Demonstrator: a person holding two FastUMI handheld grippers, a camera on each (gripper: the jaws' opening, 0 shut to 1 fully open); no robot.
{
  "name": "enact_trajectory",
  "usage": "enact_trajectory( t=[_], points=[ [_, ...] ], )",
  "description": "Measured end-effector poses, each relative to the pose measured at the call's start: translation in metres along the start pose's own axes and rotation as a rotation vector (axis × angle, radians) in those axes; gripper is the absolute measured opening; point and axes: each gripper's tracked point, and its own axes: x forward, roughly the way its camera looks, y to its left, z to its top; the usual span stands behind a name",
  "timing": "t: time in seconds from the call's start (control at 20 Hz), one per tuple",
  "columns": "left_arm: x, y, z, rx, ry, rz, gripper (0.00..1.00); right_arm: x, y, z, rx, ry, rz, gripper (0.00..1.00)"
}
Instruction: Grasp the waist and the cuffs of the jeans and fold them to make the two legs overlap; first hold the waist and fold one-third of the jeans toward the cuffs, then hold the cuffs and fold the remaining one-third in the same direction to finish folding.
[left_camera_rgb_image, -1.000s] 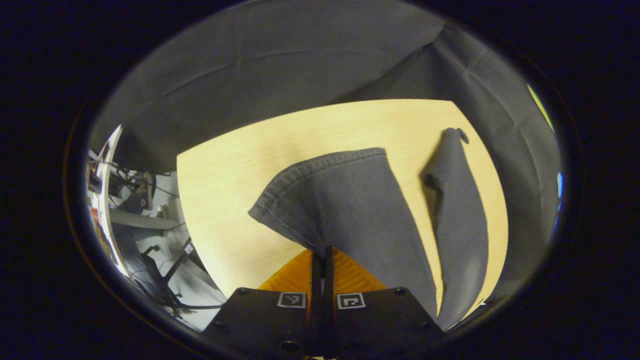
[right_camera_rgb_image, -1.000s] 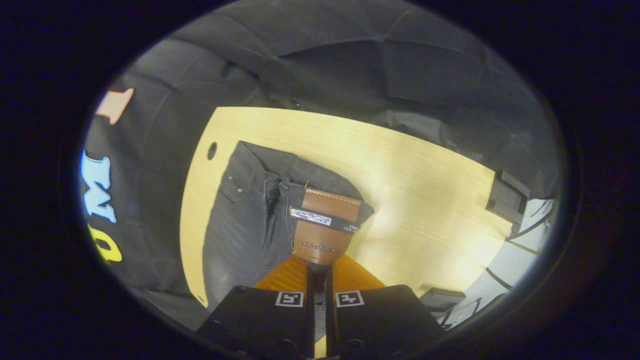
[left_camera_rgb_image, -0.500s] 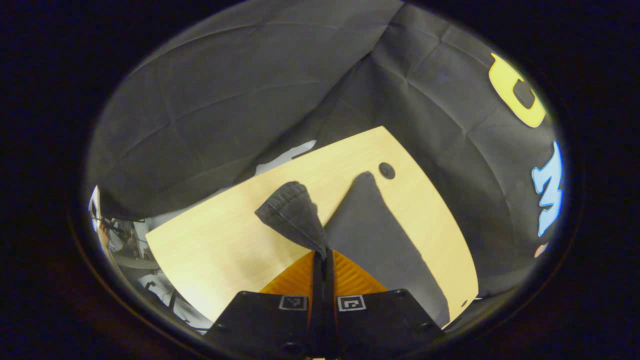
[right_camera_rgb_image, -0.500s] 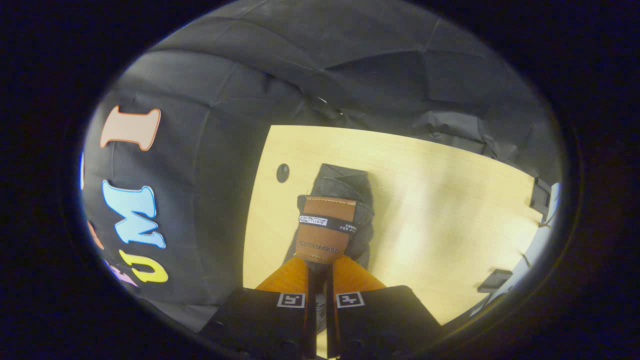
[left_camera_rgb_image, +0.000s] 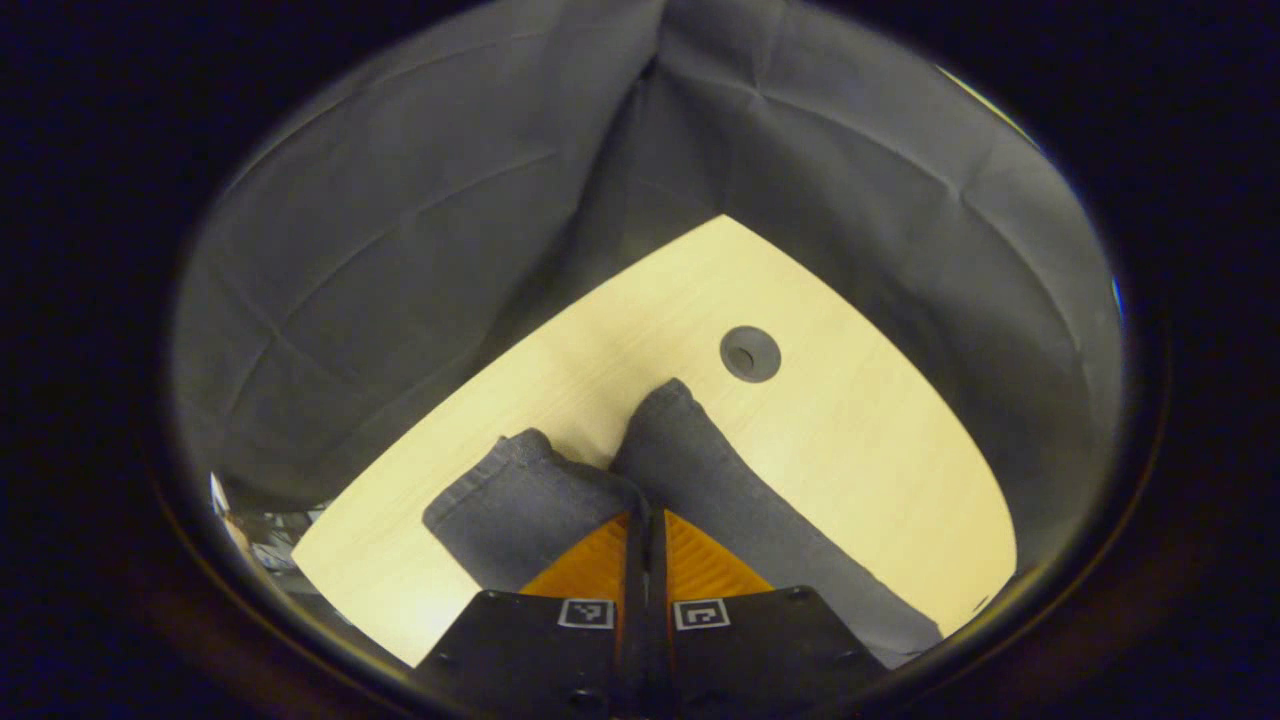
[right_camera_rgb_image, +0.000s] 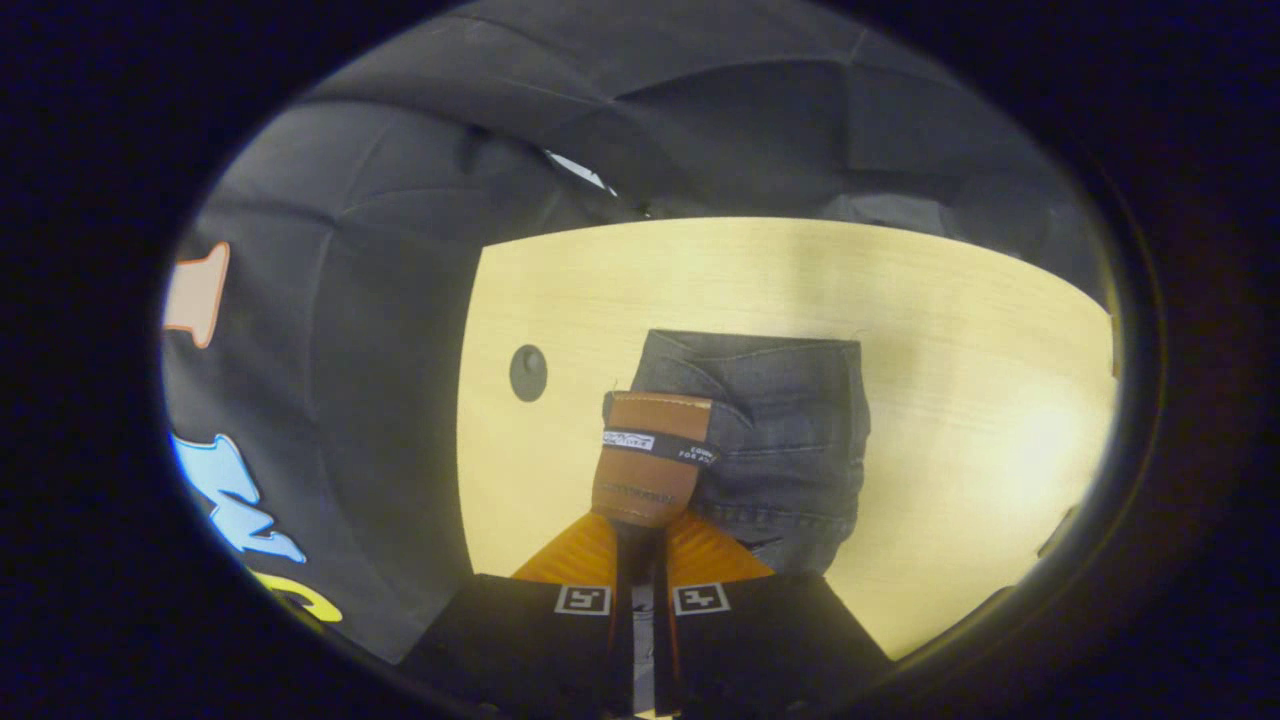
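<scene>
Left gripper view: the left gripper (left_camera_rgb_image: 645, 520), fingers pressed together on a pinch of dark grey denim at a leg end of the jeans (left_camera_rgb_image: 700, 480). From the fingertips the cloth spreads two ways: a short, rounded, hemmed flap (left_camera_rgb_image: 515, 495) lying to the left, and a long smooth band running from the tips down to the right across the table (left_camera_rgb_image: 860, 440). The table is pale wood-grain laminate with a curved edge and a round dark grommet hole (left_camera_rgb_image: 750, 354) just beyond the cloth's far end. Creased black cloth wall (left_camera_rgb_image: 400, 250) stands behind. Right gripper view: the right gripper (right_camera_rgb_image: 640, 525), fingers closed on the waist of the jeans (right_camera_rgb_image: 790, 440) at the brown leather patch (right_camera_rgb_image: 650, 455), which stands straight up from the fingertips and bears a narrow dark strip across it. Just right of the patch the denim lies flat on the table (right_camera_rgb_image: 960, 330), showing stitched seams and a straight upper edge; the grommet hole (right_camera_rgb_image: 528, 372) sits to the left, apart from the cloth.
</scene>
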Motion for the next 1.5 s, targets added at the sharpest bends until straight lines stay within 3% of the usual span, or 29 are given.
enact_trajectory(
  t=[0.15,0.2,0.3,0.35,0.4,0.65,0.9,1.1,1.3,1.45,1.5],
  points=[
    [0.007,-0.001,-0.007,0.069,0.034,0.024,0.07,0.007,-0.003,0.005,0.012,0.011,-0.009,0.08],
    [0.009,0.003,-0.011,0.097,0.061,0.042,0.1,-0.004,-0.001,0.015,0.0,-0.006,0.014,0.14],
    [0.004,0.025,0.003,0.122,0.029,0.132,0.7,-0.013,0.012,0.032,-0.018,-0.051,0.08,0.7],
    [0.002,0.026,0.012,0.104,-0.001,0.125,1.0,-0.013,0.008,0.028,-0.031,-0.085,0.062,0.99],
    [0.0,0.03,0.022,0.089,-0.027,0.12,0.96,-0.018,0.005,0.034,-0.043,-0.111,0.048,0.96],
    [-0.035,0.047,0.055,0.068,-0.117,0.05,0.98,-0.036,-0.015,0.061,-0.134,-0.184,0.001,0.96],
    [-0.065,0.062,0.041,0.02,-0.098,-0.047,0.98,-0.033,-0.02,0.061,-0.13,-0.168,0.002,0.96],
    [-0.083,0.074,0.008,0.033,-0.095,-0.09,0.98,0.001,-0.019,0.039,-0.128,-0.118,-0.036,0.96],
    [-0.118,0.103,-0.044,0.079,-0.07,-0.059,0.97,0.022,-0.013,0.022,-0.128,-0.071,-0.032,0.96],
    [-0.125,0.115,-0.08,0.073,-0.032,-0.057,0.97,0.05,-0.025,0.011,-0.095,-0.004,-0.083,0.97],
    [-0.125,0.116,-0.088,0.067,-0.023,-0.061,0.97,0.059,-0.023,0.005,-0.071,0.002,-0.087,0.93]
  ],
)
